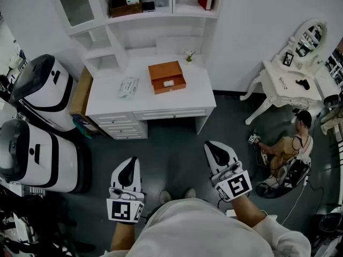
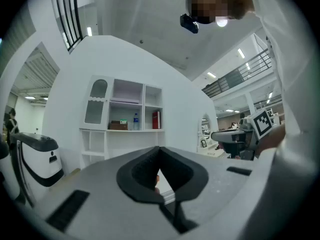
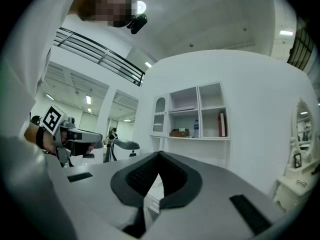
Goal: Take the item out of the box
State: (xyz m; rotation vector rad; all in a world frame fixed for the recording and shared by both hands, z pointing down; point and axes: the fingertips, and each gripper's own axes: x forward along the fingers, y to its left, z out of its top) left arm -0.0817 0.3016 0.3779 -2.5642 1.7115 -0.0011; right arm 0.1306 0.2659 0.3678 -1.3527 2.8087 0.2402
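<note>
An open orange-brown box (image 1: 166, 76) sits on the white desk (image 1: 198, 92) far ahead of me, with a small white item (image 1: 168, 83) lying inside it. Both grippers hang low over the dark floor, well short of the desk. My left gripper (image 1: 130, 162) has its jaws together with nothing in them. The left gripper view shows its black pads (image 2: 145, 171) meeting at the tip. My right gripper (image 1: 213, 146) is likewise shut and empty. Its pads (image 3: 142, 176) meet at the tip in the right gripper view. Both point level toward the desk and shelves.
A pack of wipes (image 1: 128, 88) lies left of the box. Two white machines (image 1: 43, 90) (image 1: 32, 154) and a cardboard sheet (image 1: 81, 92) stand left of the desk. A white dressing table (image 1: 289, 79) is at the right, with a person (image 1: 292, 143) sitting on the floor amid cables.
</note>
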